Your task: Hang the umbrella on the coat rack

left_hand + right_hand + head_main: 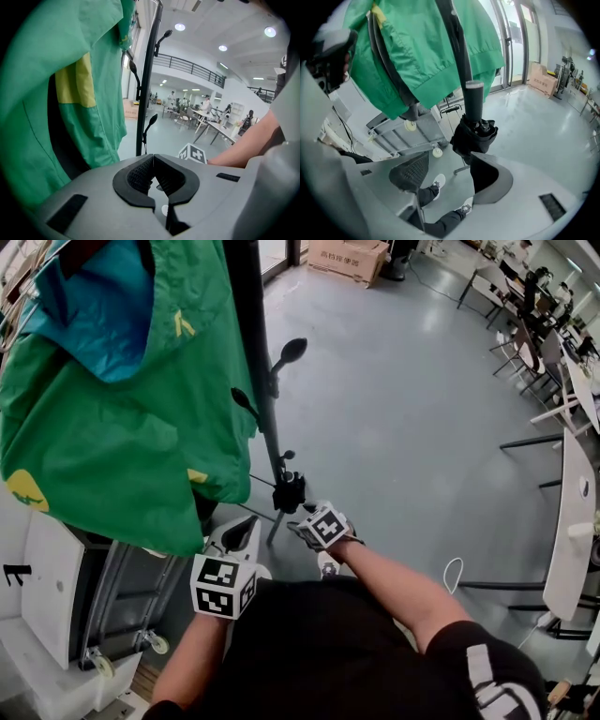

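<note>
The coat rack [258, 343] is a slim black metal pole with short, spoon-tipped hook arms branching off it. A green jacket [122, 427] of thin, slightly creased woven cloth, with yellow patches and a blue lining, hangs from the rack and covers its upper part. The floor [403, 427] is smooth grey with a dull sheen. A grey metal trolley [405, 133] on small pale castors stands beside the rack's foot.

The umbrella [474, 133] is a folded compact one: a loose bundle of matt black fabric below a dark cylindrical handle [474, 101] with a pale flat end cap. It hangs upright against the lower pole, handle uppermost. What holds it there is probably one of the low hooks, though the handle's top merges with the pole and the link cannot be made out.

The right gripper [450, 158] has a smooth grey plastic shell, and its fingers [411, 176] carry dark, finely ribbed pads. They stand wide apart and grip nothing: between them only the floor and the person's white shoes [438, 182] show. The umbrella's fabric sits just beyond and above the fingertips, nearer the right-hand finger and apart from both pads.

The left gripper [153, 158] is closed, its black ribbed fingers [139, 174] meeting at the tips with nothing between them. It sits low beside the jacket's hem, facing the pole and well apart from the umbrella.
</note>
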Demonstrator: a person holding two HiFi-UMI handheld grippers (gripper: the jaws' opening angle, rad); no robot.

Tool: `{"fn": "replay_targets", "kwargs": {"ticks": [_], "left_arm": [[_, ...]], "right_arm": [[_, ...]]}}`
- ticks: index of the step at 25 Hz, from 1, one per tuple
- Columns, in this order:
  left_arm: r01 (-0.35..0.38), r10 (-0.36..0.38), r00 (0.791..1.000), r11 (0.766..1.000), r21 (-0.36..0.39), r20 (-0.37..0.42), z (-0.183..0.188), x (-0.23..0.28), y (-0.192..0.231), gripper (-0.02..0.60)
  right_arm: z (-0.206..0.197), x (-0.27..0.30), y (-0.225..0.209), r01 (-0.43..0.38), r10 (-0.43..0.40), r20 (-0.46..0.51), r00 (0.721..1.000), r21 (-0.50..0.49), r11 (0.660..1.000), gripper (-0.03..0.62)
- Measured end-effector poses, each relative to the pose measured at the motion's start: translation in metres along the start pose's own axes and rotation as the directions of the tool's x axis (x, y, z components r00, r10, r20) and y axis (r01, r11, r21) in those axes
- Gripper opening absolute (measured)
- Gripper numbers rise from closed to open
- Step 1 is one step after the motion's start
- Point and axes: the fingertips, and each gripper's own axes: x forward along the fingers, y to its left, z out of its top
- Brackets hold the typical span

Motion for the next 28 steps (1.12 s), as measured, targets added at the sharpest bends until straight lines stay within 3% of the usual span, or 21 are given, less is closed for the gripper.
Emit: {"fn": "replay_targets", "kwargs": {"ticks": [6,12,13,15,19,28], "left_arm": [[-0.001,0.001,1.000,1.000,-0.007,0.007,0.002,0.000,0.003,0.015],[0.006,-0.006,1.000,1.000,-0.006,0.012,0.001,0.003,0.002,0.015],[0.007,-0.007,1.000,1.000,-0.006,0.013,0.002,0.004,0.002,0.015],[0.005,-0.005,1.000,1.000,-0.009,0.017,0.004,0.005,0.002,0.015],[0.009,-0.008,1.000,1.000,-0.017,0.030,0.008,0.006,0.002,0.015],[0.020,-0.019,0.999,1.000,-0.011,0.028,0.008,0.007,-0.002,0.015]], "right_arm": [[0.042,-0.077,0.016,-0.022,0.009,0.215,0.977,0.056,0.998,0.245],[0.075,-0.148,0.023,-0.001,-0.024,0.389,0.921,0.063,0.998,0.079],[0.079,-0.157,0.023,-0.013,-0.022,0.416,0.909,0.083,0.996,0.040],[0.084,-0.172,0.020,-0.058,-0.012,0.462,0.887,0.137,0.989,0.020],[0.084,-0.190,0.019,-0.076,-0.015,0.491,0.871,0.165,0.983,0.011],[0.075,-0.198,0.035,-0.036,-0.020,0.470,0.882,0.108,0.993,0.011]]}}
